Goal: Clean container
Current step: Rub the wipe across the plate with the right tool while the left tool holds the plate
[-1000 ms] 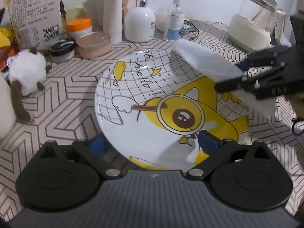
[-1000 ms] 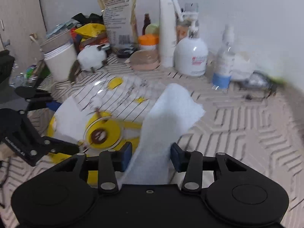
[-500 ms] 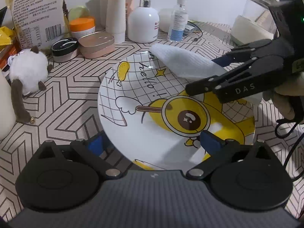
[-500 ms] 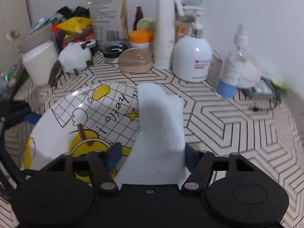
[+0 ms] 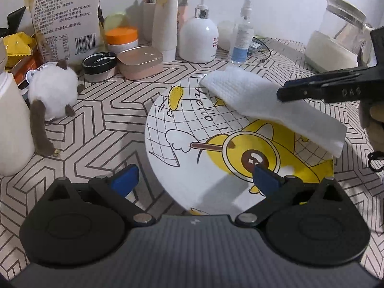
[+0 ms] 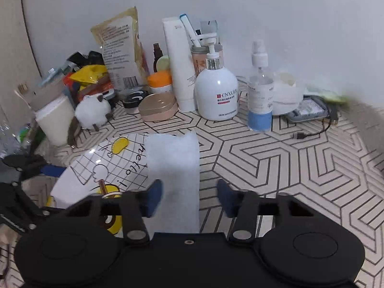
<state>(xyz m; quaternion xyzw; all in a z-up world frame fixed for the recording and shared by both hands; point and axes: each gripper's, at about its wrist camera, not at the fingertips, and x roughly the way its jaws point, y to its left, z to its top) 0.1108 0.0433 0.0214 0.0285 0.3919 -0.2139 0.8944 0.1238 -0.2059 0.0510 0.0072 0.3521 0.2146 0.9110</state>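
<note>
A white plate point(image 5: 192, 168) with a yellow cartoon and "hello!" sits on the patterned table. My left gripper point(image 5: 195, 179) is open wide at the plate's near edge. Its right pad hangs over the plate and its left pad stands just off the left rim. A white cloth point(image 5: 252, 98) lies across the plate's far right part. My right gripper point(image 5: 279, 93) reaches in over the cloth from the right. In the right wrist view the cloth point(image 6: 172, 163) runs between the jaws of the right gripper point(image 6: 189, 198). The jaws are closing, and a gap shows beside the right pad. The plate point(image 6: 96, 168) is at lower left.
Along the back wall stand a pump bottle point(image 5: 198, 40), a spray bottle point(image 5: 241, 38), a pink case point(image 5: 140, 62), jars and a printed bag point(image 5: 64, 16). A plush toy point(image 5: 52, 96) and a white cup point(image 5: 12, 124) are left, a glass kettle point(image 5: 336, 40) right.
The right gripper brought the cloth down onto the plate's far right part, then drew back to the right. Its jaws widened, then narrowed. The left gripper stayed at the plate.
</note>
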